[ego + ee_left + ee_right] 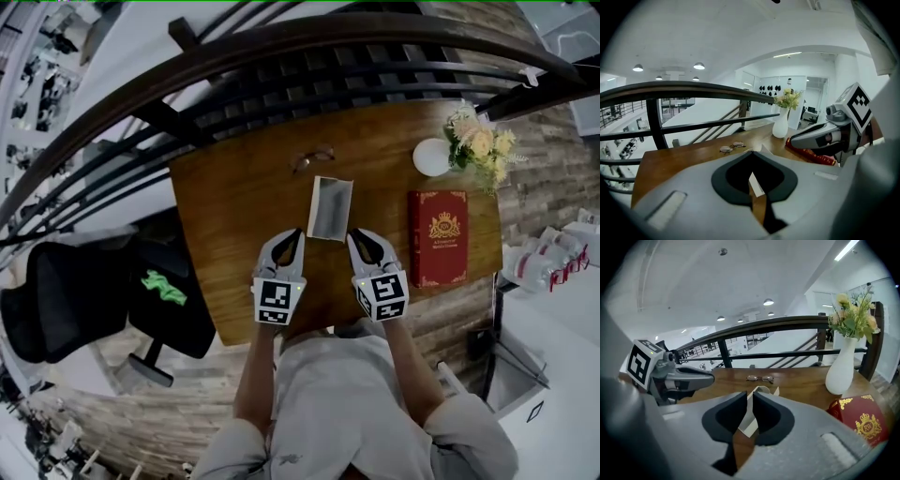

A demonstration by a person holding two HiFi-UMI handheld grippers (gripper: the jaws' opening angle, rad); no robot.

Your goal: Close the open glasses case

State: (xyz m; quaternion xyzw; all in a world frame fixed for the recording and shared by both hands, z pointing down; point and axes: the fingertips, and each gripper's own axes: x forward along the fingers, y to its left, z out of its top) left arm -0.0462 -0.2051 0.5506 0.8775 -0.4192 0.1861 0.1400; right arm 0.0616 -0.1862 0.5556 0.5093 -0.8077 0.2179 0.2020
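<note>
Open case (pixel 331 208) lies mid-worktop (pixel 234 197), just ahead of both claws. L claw (pixel 294 234) — tips together, empty. R claw (pixel 357 235) — narrow gap, empty. Gripper views: case mostly hidden behind claws.

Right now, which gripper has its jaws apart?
The right gripper: a narrow gap shows between its jaws, with the open glasses case beyond. The left gripper has its jaws meeting.

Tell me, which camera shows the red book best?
The head view: the red book lies whole, seen from above, gold crest showing. The right gripper view shows only part of it; the left gripper view shows just a red sliver.
</note>
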